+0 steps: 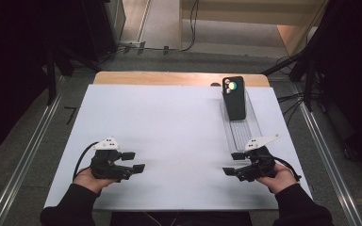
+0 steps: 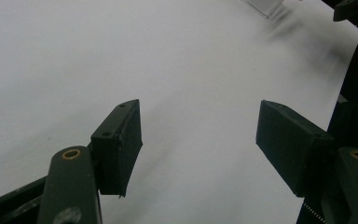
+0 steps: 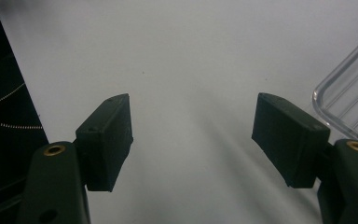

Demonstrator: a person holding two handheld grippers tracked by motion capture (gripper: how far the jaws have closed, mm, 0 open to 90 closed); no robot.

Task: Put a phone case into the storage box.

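White tabletop point(image 1: 169, 132): a dark phone case point(image 1: 234, 97) stands upright at the far end of a clear plastic tray point(image 1: 243, 133). Left gripper point(image 1: 136, 161) and right gripper point(image 1: 233, 164) gape empty. Case likely light, stiff, slick; pinch its long side edges

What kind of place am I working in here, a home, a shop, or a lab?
Most likely a lab or recording studio: a white-covered table stands between metal floor rails, with dark stands and loose cables on a bare floor. A phone leans in a clear tray.
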